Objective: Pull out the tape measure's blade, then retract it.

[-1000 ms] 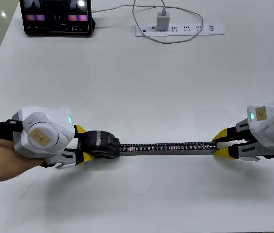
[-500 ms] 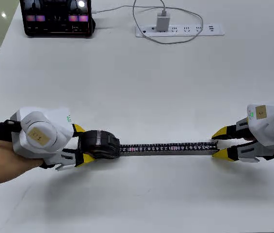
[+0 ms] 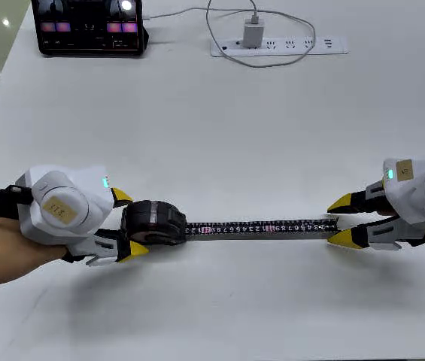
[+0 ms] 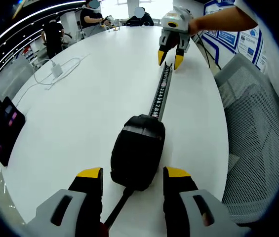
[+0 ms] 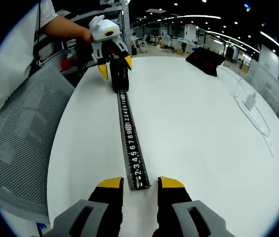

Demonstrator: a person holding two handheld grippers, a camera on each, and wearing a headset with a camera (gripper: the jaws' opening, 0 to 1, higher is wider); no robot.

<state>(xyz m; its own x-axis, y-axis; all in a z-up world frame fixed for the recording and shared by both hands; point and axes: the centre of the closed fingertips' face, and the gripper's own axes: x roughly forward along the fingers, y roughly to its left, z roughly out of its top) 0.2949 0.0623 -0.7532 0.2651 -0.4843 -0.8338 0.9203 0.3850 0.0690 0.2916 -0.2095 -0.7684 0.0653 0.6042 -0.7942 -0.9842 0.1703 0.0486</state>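
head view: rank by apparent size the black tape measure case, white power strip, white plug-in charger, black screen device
largest first:
black screen device, cut by the frame's top
white power strip, black tape measure case: too alike to rank
white plug-in charger

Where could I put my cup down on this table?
Widest bare patch: mid-table, between the power strip and the blade. A narrower one lies between blade and near edge. Crowded: the far edge, and the line from left tongs to right tongs.
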